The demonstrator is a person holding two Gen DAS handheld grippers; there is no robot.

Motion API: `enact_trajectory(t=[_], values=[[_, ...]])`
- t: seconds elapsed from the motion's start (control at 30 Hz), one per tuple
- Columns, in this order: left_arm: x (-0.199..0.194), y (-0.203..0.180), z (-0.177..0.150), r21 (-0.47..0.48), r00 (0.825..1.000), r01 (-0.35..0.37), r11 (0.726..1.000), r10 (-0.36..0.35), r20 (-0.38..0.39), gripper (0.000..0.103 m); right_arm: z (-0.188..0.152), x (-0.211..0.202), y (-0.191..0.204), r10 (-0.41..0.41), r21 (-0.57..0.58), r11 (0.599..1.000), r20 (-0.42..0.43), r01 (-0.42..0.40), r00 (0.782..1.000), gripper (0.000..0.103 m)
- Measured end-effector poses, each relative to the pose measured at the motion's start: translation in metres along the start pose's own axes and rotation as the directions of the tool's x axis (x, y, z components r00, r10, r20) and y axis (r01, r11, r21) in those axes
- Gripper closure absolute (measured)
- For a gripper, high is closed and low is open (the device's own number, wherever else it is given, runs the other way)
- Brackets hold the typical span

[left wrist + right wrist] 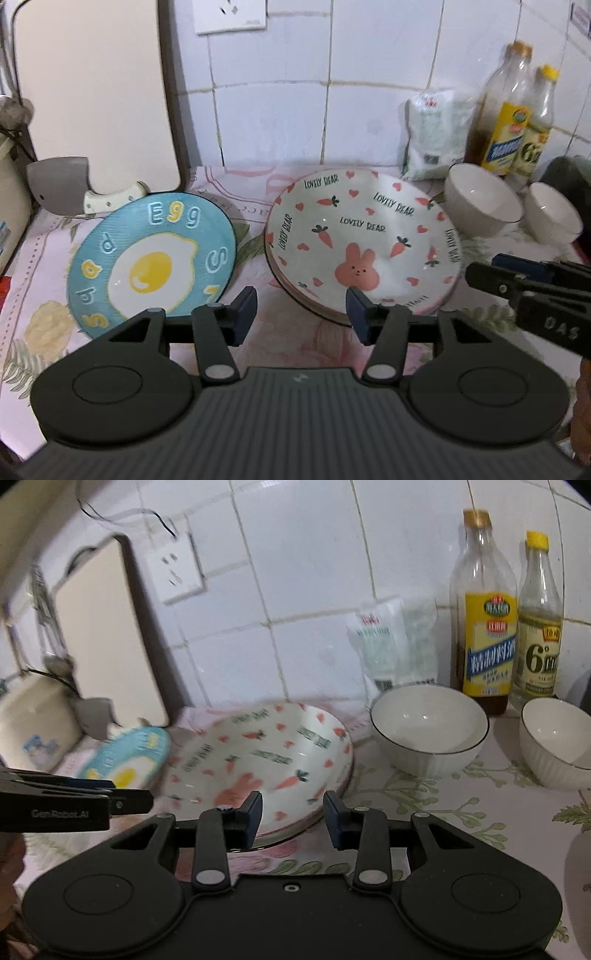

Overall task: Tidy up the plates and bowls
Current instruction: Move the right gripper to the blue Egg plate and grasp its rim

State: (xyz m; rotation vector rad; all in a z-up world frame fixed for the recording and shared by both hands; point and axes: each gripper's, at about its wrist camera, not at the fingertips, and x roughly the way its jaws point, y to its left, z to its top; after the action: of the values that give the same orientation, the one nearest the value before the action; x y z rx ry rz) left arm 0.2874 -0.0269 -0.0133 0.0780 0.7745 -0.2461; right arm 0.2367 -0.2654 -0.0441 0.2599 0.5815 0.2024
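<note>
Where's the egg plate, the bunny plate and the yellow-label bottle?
Round blue egg plate [151, 273]: left wrist view, yolk.
White bunny-and-carrot plate [356, 271]: left wrist view, bunny.
Clear glass yellow-label bottle [489, 642]: right wrist view, label.

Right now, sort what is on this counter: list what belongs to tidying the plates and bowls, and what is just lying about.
Part of the job:
- round blue plate with a fried egg
- white rabbit-and-carrot plates, stacked
- two white ceramic bowls

Just lying about:
- two glass bottles with yellow caps
- white plastic packet
- cleaver
- pale chopping board
</note>
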Motion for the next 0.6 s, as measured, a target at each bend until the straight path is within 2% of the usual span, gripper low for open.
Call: enact_trajectory(t=[0.1, 0.17, 0.23, 0.3, 0.37, 0.6], values=[[-0.025, 0.007, -0.003, 0.001, 1.0, 0.013, 1.0, -0.014, 0.024, 0.041, 0.001, -0.022, 0.007, 0.02, -0.02, 1.0, 0.014, -0.019, 1.0, 0.058], [-0.042, 0.013, -0.005, 0.002, 0.999, 0.039, 0.999, -0.039, 0.034, 0.04, 0.002, -0.033, 0.014, 0.028, -0.043, 0.999, 0.011, -0.027, 1.0, 0.05], [-0.057, 0.018, -0.008, -0.002, 0.997, 0.062, 0.998, -0.062, 0.048, 0.038, 0.002, -0.039, 0.02, 0.014, -0.072, 0.997, 0.002, -0.014, 1.0, 0.044], [-0.074, 0.022, -0.011, 0.003, 0.996, 0.06, 0.998, -0.06, 0.07, 0.037, 0.0, -0.047, 0.027, -0.004, -0.101, 0.995, 0.012, 0.005, 1.0, 0.042], [-0.091, 0.024, -0.017, 0.017, 0.995, 0.044, 0.999, -0.045, 0.089, 0.034, 0.0, -0.055, 0.033, 0.001, -0.124, 0.992, 0.017, 0.001, 1.0, 0.032], [-0.131, 0.042, -0.038, 0.043, 0.99, 0.071, 0.997, -0.075, 0.12, 0.029, -0.005, -0.072, 0.055, 0.114, -0.149, 0.983, 0.021, -0.11, 0.993, 0.025]])
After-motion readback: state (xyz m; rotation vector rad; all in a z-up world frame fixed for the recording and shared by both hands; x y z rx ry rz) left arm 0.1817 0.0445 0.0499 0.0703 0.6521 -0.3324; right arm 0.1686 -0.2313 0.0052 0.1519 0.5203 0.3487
